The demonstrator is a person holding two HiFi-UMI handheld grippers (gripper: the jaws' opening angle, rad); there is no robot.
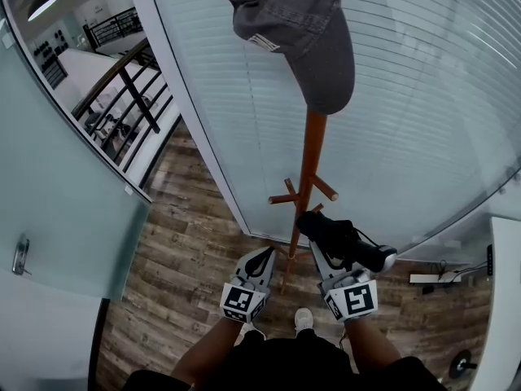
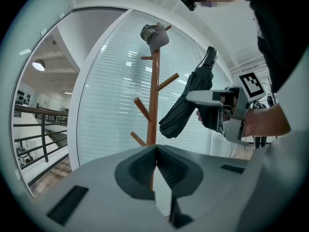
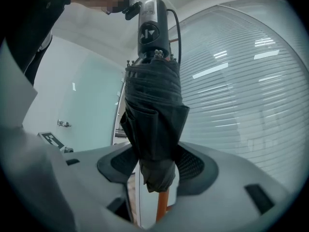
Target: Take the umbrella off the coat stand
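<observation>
Gripping folded umbrella in right gripper, left gripper closed, empty; seemingly lifting it off coat stand at twelve o'clock; next, drawing clear of pegs.

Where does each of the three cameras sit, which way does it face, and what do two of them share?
Head view: on the person's head, facing steeply down at the stand, cap, left tongs and right tongs; forearms show.
Left gripper view: on the shut left tongs, facing the stand; a hand shows.
Right gripper view: on the right tongs, tilted up along the clamped umbrella; torso shows.
Shared: head and left gripper views both show cap, stand, umbrella.
</observation>
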